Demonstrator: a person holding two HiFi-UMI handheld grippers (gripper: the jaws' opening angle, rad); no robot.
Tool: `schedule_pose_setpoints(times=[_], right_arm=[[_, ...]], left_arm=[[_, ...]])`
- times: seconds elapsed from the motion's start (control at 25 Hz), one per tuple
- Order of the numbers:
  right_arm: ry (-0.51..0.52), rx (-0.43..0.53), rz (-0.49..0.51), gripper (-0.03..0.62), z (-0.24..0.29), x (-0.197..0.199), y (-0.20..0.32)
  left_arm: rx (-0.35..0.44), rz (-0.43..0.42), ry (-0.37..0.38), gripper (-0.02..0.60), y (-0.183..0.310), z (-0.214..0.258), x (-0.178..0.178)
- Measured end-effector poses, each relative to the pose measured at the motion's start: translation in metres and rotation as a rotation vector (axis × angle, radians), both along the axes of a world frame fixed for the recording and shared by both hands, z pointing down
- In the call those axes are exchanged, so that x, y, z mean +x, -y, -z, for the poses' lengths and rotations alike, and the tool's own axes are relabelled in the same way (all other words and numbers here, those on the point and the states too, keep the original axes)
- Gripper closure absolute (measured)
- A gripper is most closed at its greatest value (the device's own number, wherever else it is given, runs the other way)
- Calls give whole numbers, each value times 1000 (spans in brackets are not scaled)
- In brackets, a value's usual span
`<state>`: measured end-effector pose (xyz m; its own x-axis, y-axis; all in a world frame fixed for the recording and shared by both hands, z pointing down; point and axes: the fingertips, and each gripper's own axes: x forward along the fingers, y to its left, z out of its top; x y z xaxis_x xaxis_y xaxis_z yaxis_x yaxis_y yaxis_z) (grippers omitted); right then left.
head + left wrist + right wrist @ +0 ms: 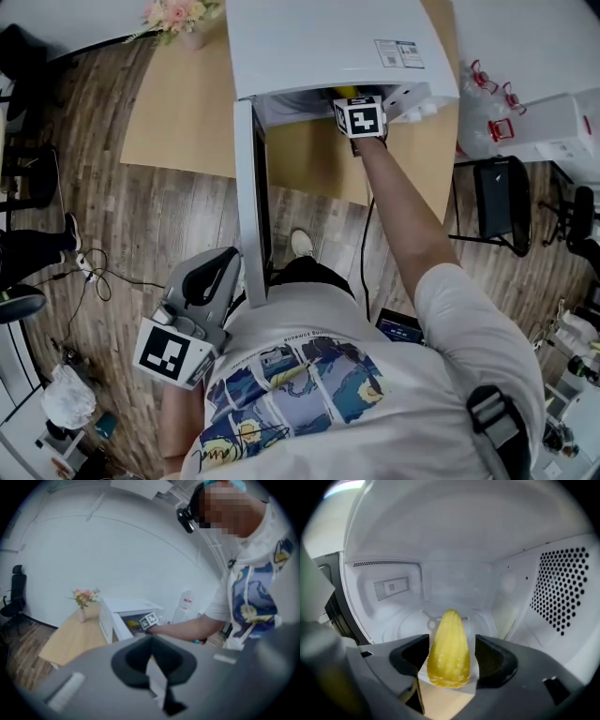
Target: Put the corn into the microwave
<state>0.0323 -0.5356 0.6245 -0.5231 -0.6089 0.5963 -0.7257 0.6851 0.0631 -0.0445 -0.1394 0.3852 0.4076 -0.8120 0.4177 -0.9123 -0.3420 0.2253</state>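
Right gripper view: the right gripper (451,666) is clamped on the corn (449,648). Both jaws press against the cob's broad end, and its tapered tip points forward at the centre of the frame. The corn is inside the cavity of the microwave (454,536), above the round turntable (405,623); whether it touches the turntable cannot be determined. A perforated wall panel (562,588) occupies the right of the frame, and the dark inner edge of the open door (340,611) lies at the left.

Head view: the microwave stands at the top centre of the frame on a wooden table (178,122). Its door is swung open towards the person and runs down the middle of the frame. The person's right arm (403,216) reaches up the frame, and the right gripper's marker cube sits at the cavity mouth. A sliver of yellow shows just above the cube. The left gripper (217,272) is at the lower left, beside the door's near edge and well apart from the cavity.

Left gripper view: the jaws are closed together with nothing between them. A vase of flowers (83,599) stands on the table at the left of the frame.
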Motion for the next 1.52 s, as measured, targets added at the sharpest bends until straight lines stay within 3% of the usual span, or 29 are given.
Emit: schedule_pose_setpoints(times=[0.56,1.04,1.52], right_arm=[[0,8,-44,327,28,32,-61],[39,-21,-58,331,65,47,-174],[101,-24,-90,462,112,42,-302]], left_arm=[[60,-109,-33,571,-22,7,-6],[97,-192,-62,572,-64,5,-29],[104,-286,-66,572,-99,0,-64]])
